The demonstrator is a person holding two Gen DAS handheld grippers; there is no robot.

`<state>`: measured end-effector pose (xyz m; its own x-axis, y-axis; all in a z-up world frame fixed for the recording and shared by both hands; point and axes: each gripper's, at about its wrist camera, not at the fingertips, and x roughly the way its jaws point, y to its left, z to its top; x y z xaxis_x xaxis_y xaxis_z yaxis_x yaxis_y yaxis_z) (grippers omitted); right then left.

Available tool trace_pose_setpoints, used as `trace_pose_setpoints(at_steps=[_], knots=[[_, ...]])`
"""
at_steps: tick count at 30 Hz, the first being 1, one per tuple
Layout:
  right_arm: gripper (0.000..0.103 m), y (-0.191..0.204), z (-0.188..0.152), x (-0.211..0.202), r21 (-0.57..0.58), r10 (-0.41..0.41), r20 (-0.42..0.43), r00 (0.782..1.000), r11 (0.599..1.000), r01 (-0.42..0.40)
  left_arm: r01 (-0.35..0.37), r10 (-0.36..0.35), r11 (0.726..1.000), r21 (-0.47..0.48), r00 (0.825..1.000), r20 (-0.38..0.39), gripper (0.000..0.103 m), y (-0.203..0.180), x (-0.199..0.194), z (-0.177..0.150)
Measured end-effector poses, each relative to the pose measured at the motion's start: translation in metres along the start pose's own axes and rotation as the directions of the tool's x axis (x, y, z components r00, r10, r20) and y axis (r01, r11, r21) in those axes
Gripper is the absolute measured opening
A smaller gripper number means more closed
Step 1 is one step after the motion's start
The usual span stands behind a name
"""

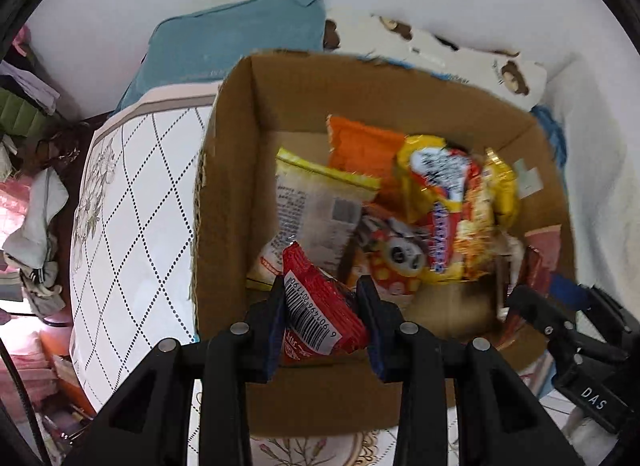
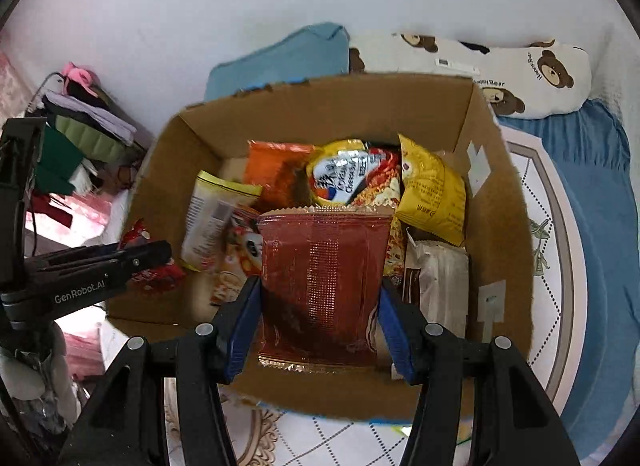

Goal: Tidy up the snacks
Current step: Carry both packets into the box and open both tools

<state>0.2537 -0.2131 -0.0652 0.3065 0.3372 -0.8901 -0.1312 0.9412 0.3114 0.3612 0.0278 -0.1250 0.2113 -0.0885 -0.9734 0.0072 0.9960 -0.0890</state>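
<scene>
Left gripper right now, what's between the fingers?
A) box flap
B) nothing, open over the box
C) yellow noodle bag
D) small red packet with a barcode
D: in the left wrist view the left gripper is closed on a small red packet, barcode facing the camera, above the cardboard box.

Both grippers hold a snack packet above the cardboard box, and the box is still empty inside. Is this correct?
Not quite. The cardboard box is not empty: the right wrist view shows several snack packets inside, such as the yellow packet. The rest holds: the left gripper grips a red packet, the right gripper a dark red packet.
</scene>
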Motion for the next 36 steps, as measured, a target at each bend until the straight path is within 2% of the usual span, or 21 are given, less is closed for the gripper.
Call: trace_pose_setpoints(at_steps=[7, 8, 12, 13, 14, 15, 17, 19, 25, 36], knots=[[0.061, -0.001, 0.002, 0.031, -0.002, 0.004, -0.092, 0.996, 1.000, -0.004, 0.006, -0.007, 1.000, -0.010, 0.999, -0.051, 0.033, 0.003, 0.020, -0.004], [0.064, -0.001, 0.001, 0.033, 0.004, 0.005, -0.102, 0.995, 1.000, -0.004, 0.004, -0.004, 1.000, -0.008, 0.999, -0.051, 0.033, 0.002, 0.020, -0.005], [0.091, -0.004, 0.000, 0.040, 0.017, -0.019, -0.129, 0.991, 1.000, 0.022, 0.005, -0.006, 1.000, -0.020, 0.999, -0.038, 0.035, 0.000, 0.015, -0.005], [0.096, -0.005, -0.001, 0.041, 0.019, -0.029, -0.131, 0.991, 0.999, 0.032, 0.010, -0.011, 1.000, -0.029, 0.999, -0.035, 0.043, 0.000, 0.014, -0.004], [0.098, -0.005, -0.001, 0.041, 0.018, -0.040, -0.132, 0.991, 0.999, 0.042, 0.012, -0.013, 0.999, -0.033, 0.999, -0.033, 0.054, 0.000, 0.013, -0.003], [0.098, -0.006, -0.001, 0.041, 0.016, -0.055, -0.135, 0.989, 0.998, 0.057, 0.013, -0.014, 0.999, -0.036, 1.000, -0.028, 0.061, 0.000, 0.011, -0.002], [0.099, -0.007, -0.001, 0.040, 0.013, -0.080, -0.132, 0.988, 0.997, 0.082, 0.012, -0.012, 0.999, -0.035, 1.000, -0.015, 0.083, -0.002, 0.008, -0.002], [0.100, -0.010, -0.001, 0.039, 0.013, -0.105, -0.131, 0.986, 0.994, 0.108, 0.004, -0.004, 1.000, -0.029, 1.000, -0.017, 0.090, -0.005, 0.008, -0.001], [0.100, -0.016, -0.004, 0.027, 0.011, -0.162, -0.099, 0.982, 0.986, 0.164, -0.018, 0.017, 1.000, -0.021, 1.000, -0.006, 0.096, -0.010, 0.007, -0.006], [0.101, -0.015, -0.016, 0.005, 0.007, -0.190, -0.034, 0.981, 0.982, 0.191, -0.020, 0.021, 1.000, -0.012, 0.998, 0.054, 0.096, -0.015, -0.009, -0.017]])
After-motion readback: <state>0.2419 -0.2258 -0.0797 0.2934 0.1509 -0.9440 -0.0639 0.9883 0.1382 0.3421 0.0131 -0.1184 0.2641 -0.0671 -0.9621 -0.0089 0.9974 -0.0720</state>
